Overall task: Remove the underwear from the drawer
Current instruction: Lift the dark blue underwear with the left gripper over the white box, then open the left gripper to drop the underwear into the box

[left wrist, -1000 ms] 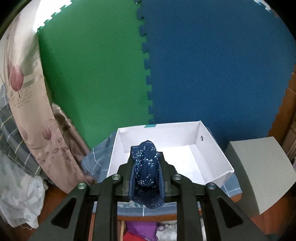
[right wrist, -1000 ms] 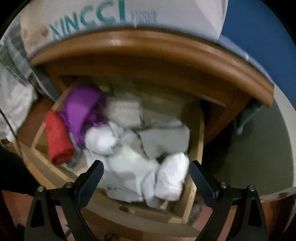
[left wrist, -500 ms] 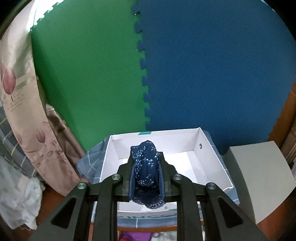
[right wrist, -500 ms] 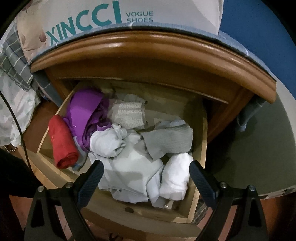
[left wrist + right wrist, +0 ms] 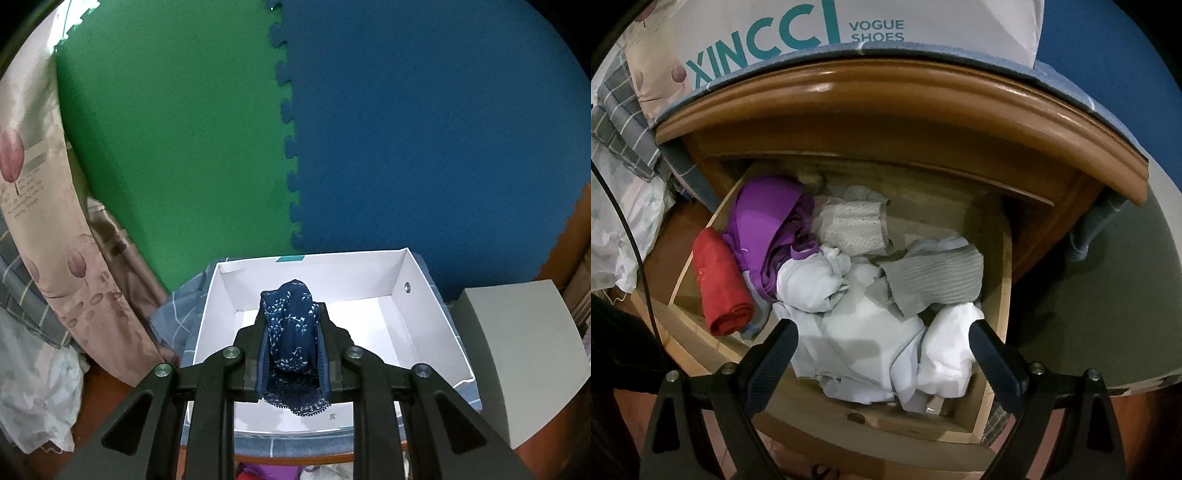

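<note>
Green and blue foam mats [image 5: 229, 147] form the backdrop behind a wooden nightstand. Bunched navy underwear [image 5: 291, 332], soft cloth with a small white leaf print and a lacy hem, is clamped tight between the nearly closed jaws of the left gripper [image 5: 291, 317], held above a white cardboard shoe box [image 5: 424, 295] with smooth, stiff walls. The step in hand looks like the transfer: the piece is out of the drawer [image 5: 1001, 266], and release over the box would come next. The right gripper [image 5: 882, 332] hangs over the open drawer, jaws spread wide and holding nothing, above crumpled white garments [image 5: 857, 325], a ribbed grey piece [image 5: 934, 277], a purple one [image 5: 764, 221] and a red roll [image 5: 720, 280].
</note>
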Tool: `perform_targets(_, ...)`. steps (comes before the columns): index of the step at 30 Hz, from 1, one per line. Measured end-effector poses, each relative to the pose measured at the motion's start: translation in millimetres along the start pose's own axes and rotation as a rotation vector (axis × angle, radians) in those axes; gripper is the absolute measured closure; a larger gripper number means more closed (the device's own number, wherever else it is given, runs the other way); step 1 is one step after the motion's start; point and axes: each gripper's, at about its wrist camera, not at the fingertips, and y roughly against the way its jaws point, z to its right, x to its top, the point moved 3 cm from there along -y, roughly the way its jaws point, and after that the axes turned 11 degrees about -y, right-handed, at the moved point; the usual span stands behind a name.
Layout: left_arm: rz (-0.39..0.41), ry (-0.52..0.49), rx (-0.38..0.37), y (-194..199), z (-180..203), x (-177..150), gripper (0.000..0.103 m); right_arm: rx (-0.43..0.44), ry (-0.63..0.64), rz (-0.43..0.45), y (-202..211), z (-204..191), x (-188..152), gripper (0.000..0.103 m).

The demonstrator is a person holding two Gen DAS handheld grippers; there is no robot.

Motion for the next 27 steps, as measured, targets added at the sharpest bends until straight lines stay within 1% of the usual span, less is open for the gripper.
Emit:
perform_targets(8, -0.068, 0.009, -0.017, -17.5, -8.6, 2.4, 0.084, 0.001, 0.002, -0.003, -1.1, -1.3, 0.0, 0.007)
perform_targets(15, -0.143, 0.026, -0.014, -47.3, -17.8, 1.7, 0.084, 0.013, 0.002, 0.002, -1.4, -3.4, 0.6, 0.007)
perform_targets(20, -0.214, 0.066, -0.026, -83.0, -28.1, 5.5, 0.084, 0.022, -0.006, 0.001, -0.5, -2.4, -0.4, 0.007)
perform_targets(23, -0.268, 0.065, -0.02, -109.7, -34.1, 7.3, 0.084, 0.032, -0.025, -0.014, -2.6, -0.7, 0.2, 0.007)
perform_targets(27, -0.31, 0.072, -0.011, -141.3, -42.0, 6.1, 0.084, 0.05, -0.041, -0.022, -3.4, -0.5, 1.3, 0.007)
